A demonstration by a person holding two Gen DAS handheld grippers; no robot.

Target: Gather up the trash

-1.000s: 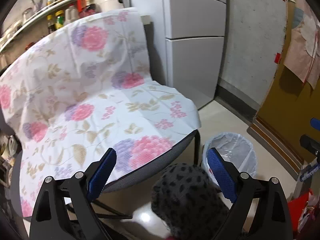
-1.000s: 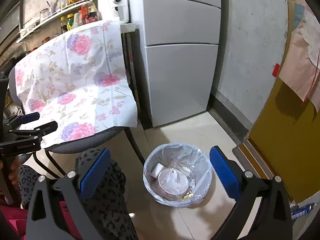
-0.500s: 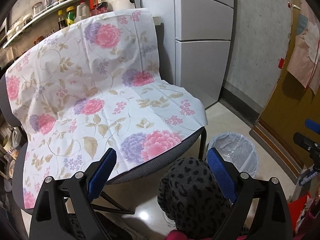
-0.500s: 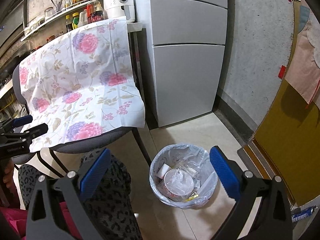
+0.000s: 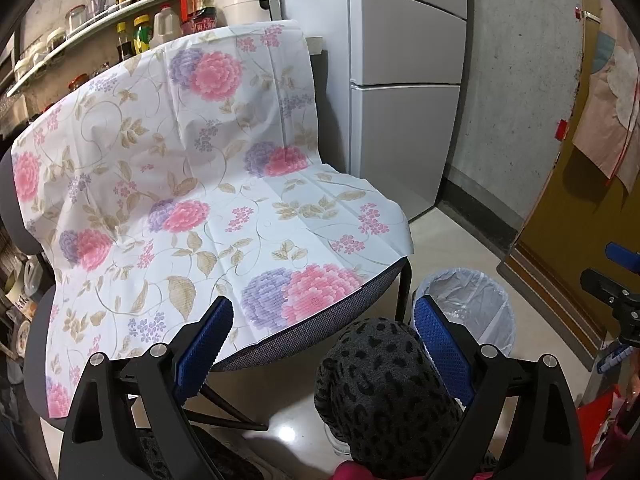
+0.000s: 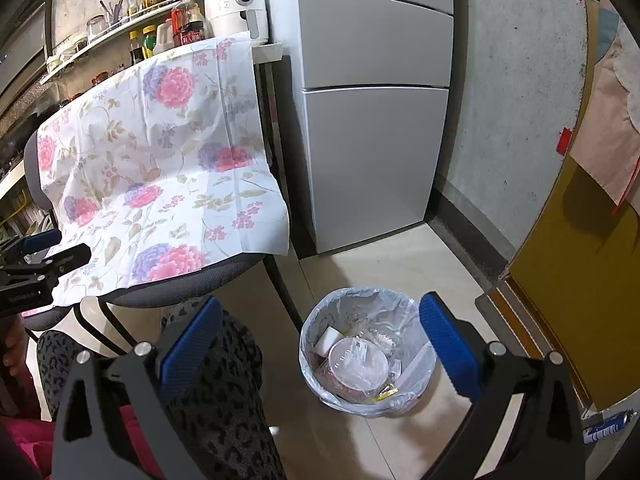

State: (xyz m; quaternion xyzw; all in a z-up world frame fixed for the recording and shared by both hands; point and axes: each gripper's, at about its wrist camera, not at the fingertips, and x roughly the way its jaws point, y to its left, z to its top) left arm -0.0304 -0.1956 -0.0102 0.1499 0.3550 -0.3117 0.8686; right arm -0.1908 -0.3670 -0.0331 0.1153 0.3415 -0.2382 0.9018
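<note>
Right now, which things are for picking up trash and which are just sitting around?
For the job:
- round bin lined with a clear plastic bag, with plastic tubs inside
- open left gripper
- open right gripper

Just lying about:
- grey chair under a flowered sheet
- tall grey fridge
- white air fryer

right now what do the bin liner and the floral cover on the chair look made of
Bin liner: thin translucent plastic film, glossy and crinkled, the trash showing through it. Floral cover: looks like thin printed sheet, matte, with sharp fold creases; paper, plastic or light fabric, cannot tell.
</note>
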